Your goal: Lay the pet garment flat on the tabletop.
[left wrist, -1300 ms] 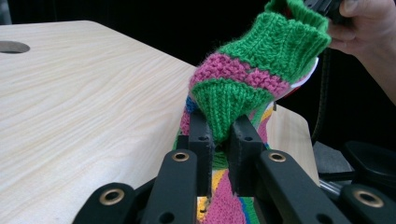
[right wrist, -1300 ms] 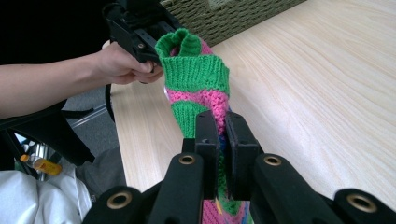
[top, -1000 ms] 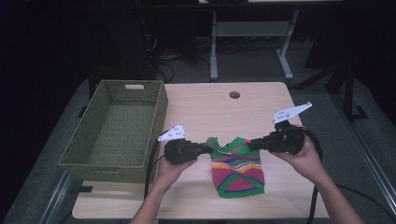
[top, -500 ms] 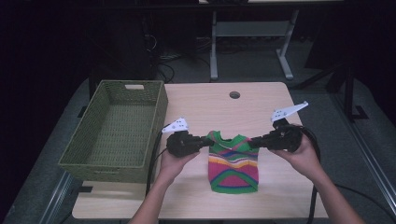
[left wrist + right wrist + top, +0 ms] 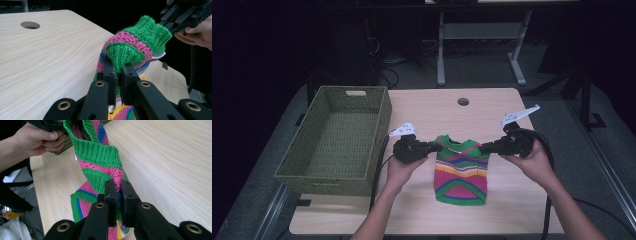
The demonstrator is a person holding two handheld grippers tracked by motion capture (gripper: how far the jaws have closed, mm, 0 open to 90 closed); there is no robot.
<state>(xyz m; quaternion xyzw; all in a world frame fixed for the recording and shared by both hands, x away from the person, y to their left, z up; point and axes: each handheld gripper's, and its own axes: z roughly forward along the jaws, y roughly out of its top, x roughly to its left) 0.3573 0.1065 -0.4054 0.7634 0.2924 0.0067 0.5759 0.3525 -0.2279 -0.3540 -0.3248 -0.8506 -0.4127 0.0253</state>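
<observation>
Dark room behind, pale wood worktop (image 5: 492, 115) w/ a cable hole near its far edge. Small striped knit sweater (image 5: 460, 170) lies just below frame centre in the high view, held at both shoulders.

Left gripper (image 5: 436, 147) has its fingers (image 5: 110, 72) closed tight on the sweater's shoulder on the left of the frame; right gripper (image 5: 484, 148) has its fingers (image 5: 110, 192) pinched likewise on the other shoulder. Knit is bunched between the pads in both gripper views, no gap showing.

Progress, as I read it: pickup is done, both grips set, the top edge is lifted a bit while the hem seems to rest on the wood. Left to do: prob. carry or fold it and put it in the green woven basket (image 5: 337, 175) at frame left, which has nothing in it. So roughly early-to-mid.

Orientation: collar points to the top of the frame, hem to the bottom edge. Long axis runs top-to-bottom in the high view, approx. parallel to the basket's long side, w/ the shoulder line stretched left-right between the grippers.
</observation>
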